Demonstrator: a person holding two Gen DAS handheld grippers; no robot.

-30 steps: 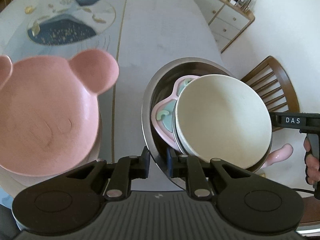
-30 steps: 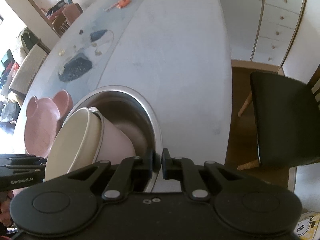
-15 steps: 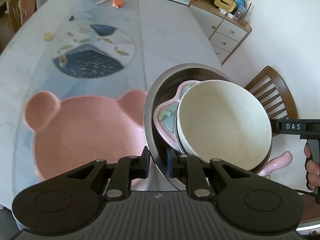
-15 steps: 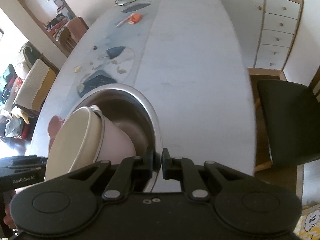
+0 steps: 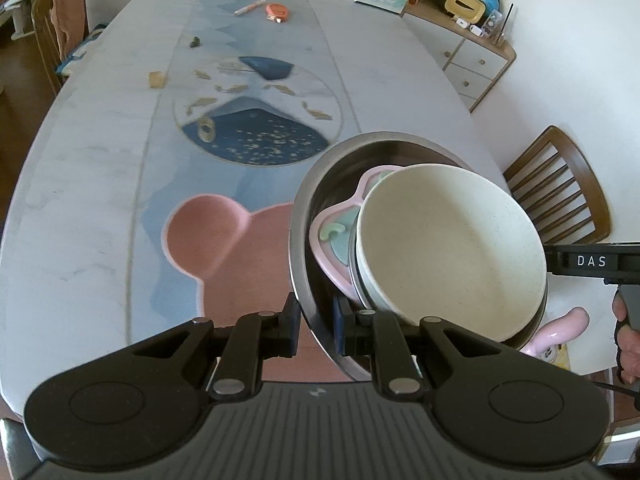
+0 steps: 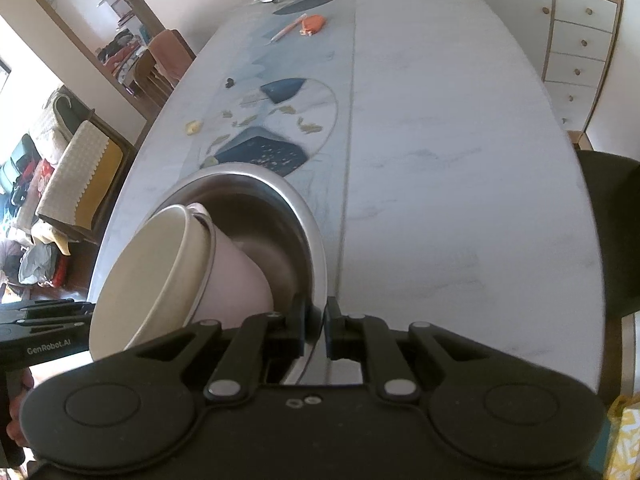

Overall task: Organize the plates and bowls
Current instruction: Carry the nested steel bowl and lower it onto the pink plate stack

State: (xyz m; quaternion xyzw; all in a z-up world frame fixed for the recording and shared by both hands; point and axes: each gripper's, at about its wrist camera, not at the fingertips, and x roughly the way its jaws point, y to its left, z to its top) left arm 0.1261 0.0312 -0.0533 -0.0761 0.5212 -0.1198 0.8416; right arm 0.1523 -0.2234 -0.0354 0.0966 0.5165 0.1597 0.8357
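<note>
Pale marble-look dining table (image 5: pixel 100 168) is seen beneath a round stainless-steel basin (image 5: pixel 316 184), pinched at opposite rims by left gripper (image 5: pixel 316 322) and right gripper (image 6: pixel 317 326), presumably for balance, with cream speckled bowl (image 5: pixel 448 248) tilted inside at 3 o'clock.

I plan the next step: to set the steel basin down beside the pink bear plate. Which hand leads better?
Left. Its tool clamps the steel basin rim on the side toward the pink bear plate; the right tool holds the far rim.
</note>
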